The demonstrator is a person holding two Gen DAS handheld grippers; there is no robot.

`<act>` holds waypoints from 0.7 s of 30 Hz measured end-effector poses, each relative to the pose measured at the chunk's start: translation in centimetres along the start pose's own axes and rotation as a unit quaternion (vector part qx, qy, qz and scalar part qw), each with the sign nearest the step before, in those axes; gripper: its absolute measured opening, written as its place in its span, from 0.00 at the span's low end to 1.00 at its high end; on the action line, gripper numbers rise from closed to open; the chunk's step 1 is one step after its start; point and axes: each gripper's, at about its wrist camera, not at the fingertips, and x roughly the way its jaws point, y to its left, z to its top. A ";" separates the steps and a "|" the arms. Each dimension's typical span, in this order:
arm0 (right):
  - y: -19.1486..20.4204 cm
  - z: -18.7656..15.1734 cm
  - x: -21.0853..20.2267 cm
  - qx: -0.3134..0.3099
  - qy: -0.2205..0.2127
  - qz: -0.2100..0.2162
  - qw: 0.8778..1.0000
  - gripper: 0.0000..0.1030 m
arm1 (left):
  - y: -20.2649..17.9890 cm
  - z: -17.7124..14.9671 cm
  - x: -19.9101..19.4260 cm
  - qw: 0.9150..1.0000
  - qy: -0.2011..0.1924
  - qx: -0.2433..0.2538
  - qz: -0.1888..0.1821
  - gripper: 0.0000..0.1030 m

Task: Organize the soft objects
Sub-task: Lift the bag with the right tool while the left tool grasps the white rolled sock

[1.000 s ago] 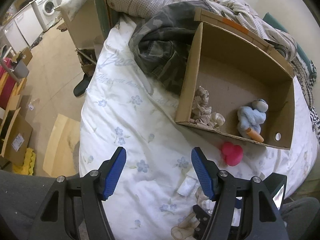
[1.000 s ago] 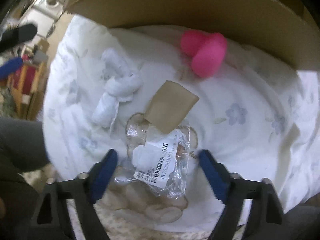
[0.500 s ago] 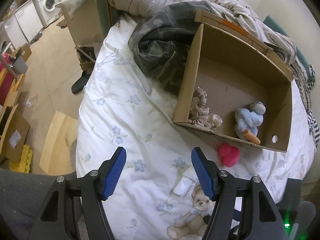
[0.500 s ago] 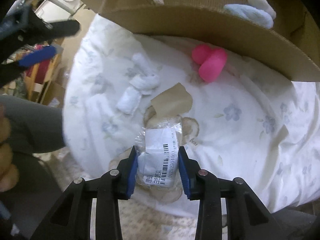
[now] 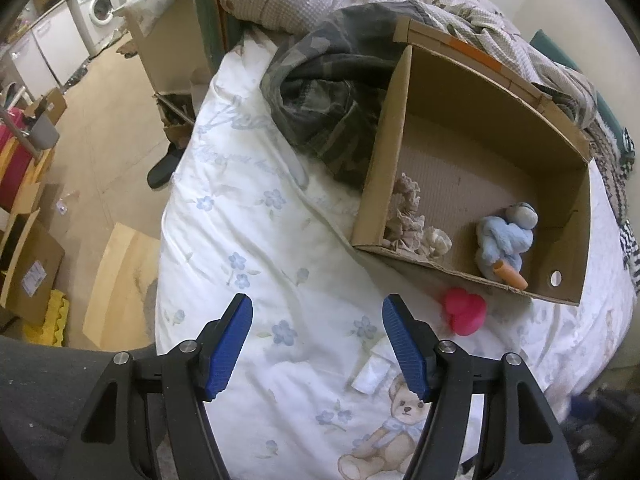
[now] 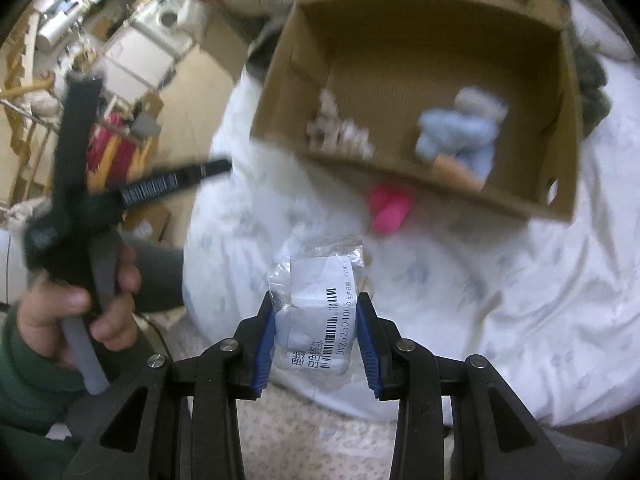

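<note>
My right gripper (image 6: 316,320) is shut on a clear plastic packet with a white barcode label (image 6: 320,312) and holds it above the bed, short of the cardboard box (image 6: 564,92). The box (image 5: 472,80) holds a blue plush toy (image 5: 506,240) and a beige crumpled soft thing (image 5: 408,216); both also show in the right wrist view, the plush (image 6: 460,132) blurred. A pink heart-shaped soft toy (image 5: 464,312) lies on the bed just outside the box's near wall. A small white rolled cloth (image 5: 372,372) lies near it. My left gripper (image 5: 316,340) is open and empty over the bed.
A camouflage garment (image 5: 328,100) lies left of the box. Bedding is piled behind the box (image 5: 460,12). The bed's edge drops to the floor on the left, with cardboard boxes (image 5: 28,268) and a washing machine (image 5: 100,12) beyond.
My right gripper closed on the plastic packet and lifted it off the bed, rising and moving toward the box. My left gripper stayed open and barely moved.
</note>
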 end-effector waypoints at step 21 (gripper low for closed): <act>-6.1 0.5 0.6 0.113 -0.104 -0.020 0.988 0.38 | -5.5 -3.3 7.3 0.987 0.126 0.096 -0.027 0.63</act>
